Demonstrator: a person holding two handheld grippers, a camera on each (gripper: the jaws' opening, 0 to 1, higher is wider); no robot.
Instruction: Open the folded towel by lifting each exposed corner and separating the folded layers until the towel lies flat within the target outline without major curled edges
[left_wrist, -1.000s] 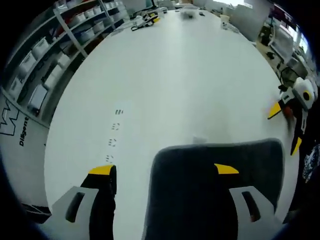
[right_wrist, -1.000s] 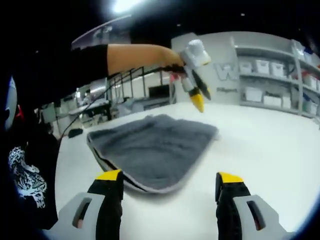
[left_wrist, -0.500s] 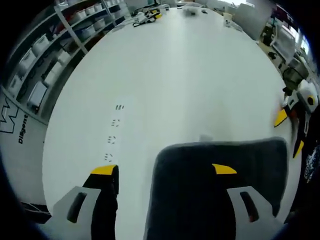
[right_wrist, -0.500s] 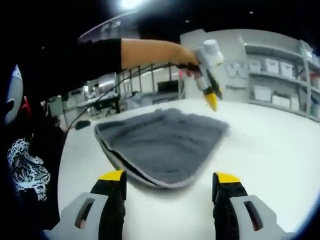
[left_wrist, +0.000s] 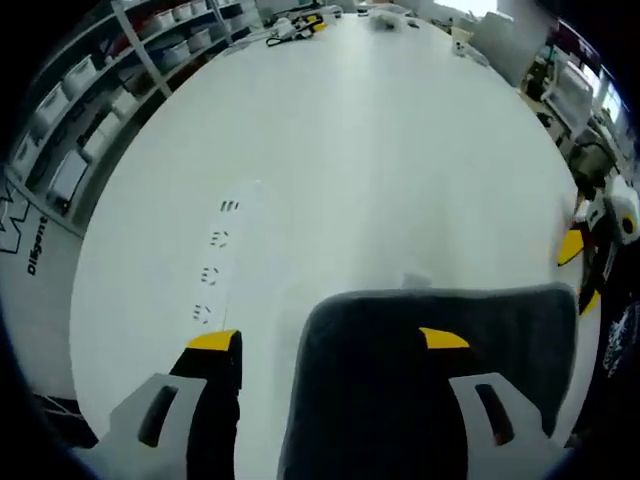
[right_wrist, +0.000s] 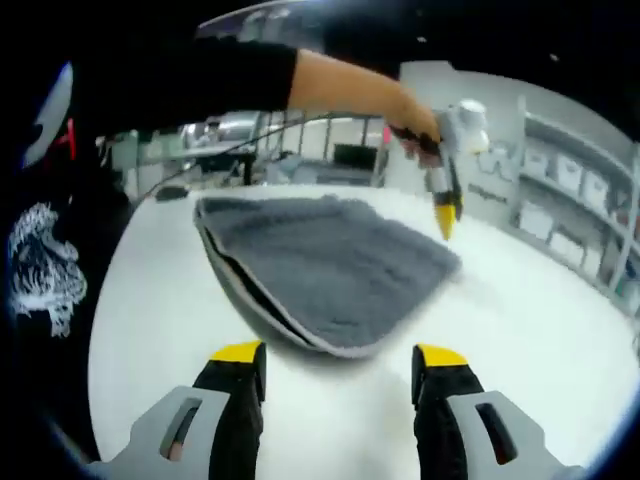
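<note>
White, smooth counter (left_wrist: 380, 150) carrying a folded grey towel (right_wrist: 330, 265) of plush pile, its layered edges visible at the near side. Left gripper (left_wrist: 330, 345) hangs above the towel's left part, fingers spread, holding nothing; right gripper (right_wrist: 338, 358) waits near the folded edge, fingers likewise apart. Shelving with white bins (left_wrist: 90, 95) lines the counter's left side.

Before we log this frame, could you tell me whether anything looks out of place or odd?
Nothing stands out. The grey towel lies folded on the white table, layered edges showing along one side. The left claw hovers above its far corner; the right claw is open near its closest edge.
</note>
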